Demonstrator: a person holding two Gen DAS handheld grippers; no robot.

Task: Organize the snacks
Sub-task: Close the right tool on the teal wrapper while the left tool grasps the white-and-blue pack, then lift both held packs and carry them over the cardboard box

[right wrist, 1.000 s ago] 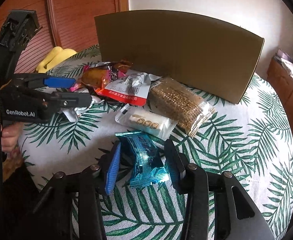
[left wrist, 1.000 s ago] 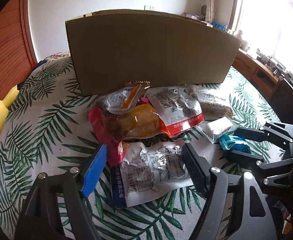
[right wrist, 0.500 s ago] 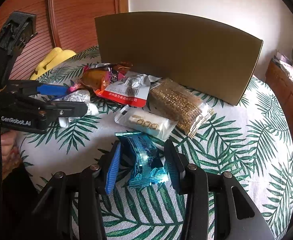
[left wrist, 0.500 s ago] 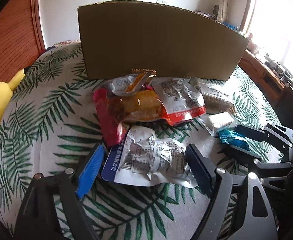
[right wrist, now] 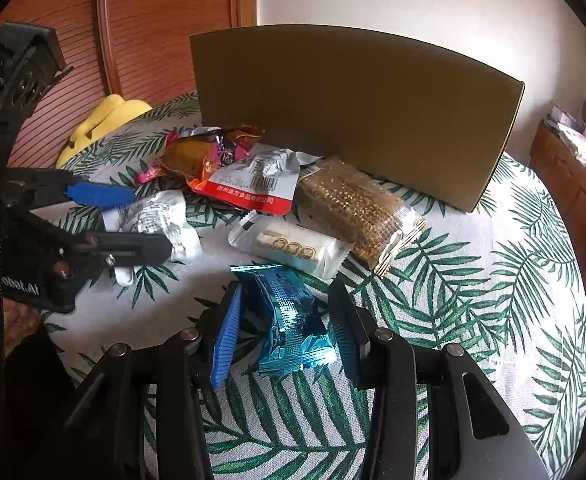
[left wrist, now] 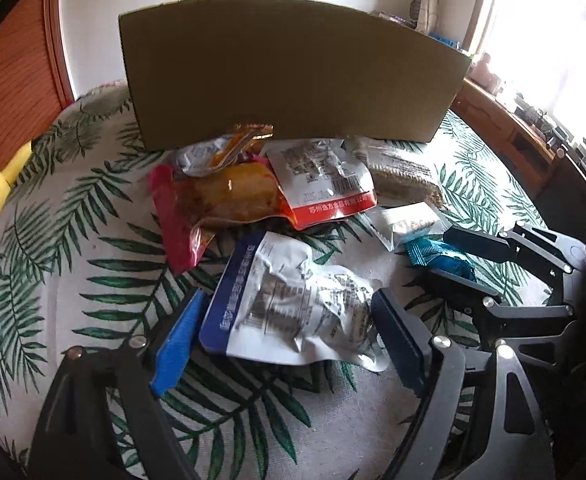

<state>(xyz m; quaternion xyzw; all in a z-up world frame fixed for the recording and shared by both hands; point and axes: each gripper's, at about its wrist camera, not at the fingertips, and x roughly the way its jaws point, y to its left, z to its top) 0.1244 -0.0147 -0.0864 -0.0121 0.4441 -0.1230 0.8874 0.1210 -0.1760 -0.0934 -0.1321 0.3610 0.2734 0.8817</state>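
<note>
A silver and blue snack pouch (left wrist: 293, 300) lies on the leaf-print tablecloth between the open jaws of my left gripper (left wrist: 289, 320); it also shows in the right wrist view (right wrist: 153, 220). A shiny blue snack packet (right wrist: 289, 316) lies between the open jaws of my right gripper (right wrist: 283, 320); it also shows in the left wrist view (left wrist: 439, 258). Neither packet is squeezed. Behind them lies a pile: a yellow-orange pouch (left wrist: 229, 196), a white and red pouch (left wrist: 325, 184), a brown cracker pack (right wrist: 349, 204) and a white bar packet (right wrist: 293, 246).
A tall brown cardboard box (left wrist: 289, 68) stands upright behind the pile, its open top out of sight. A yellow plush (right wrist: 101, 124) sits at the table's left edge. A wooden cabinet (left wrist: 513, 136) stands at the right.
My left gripper has moved right and forward, so the silver and blue pouch now lies deeper between its jaws. The right gripper has stayed around the blue packet.
</note>
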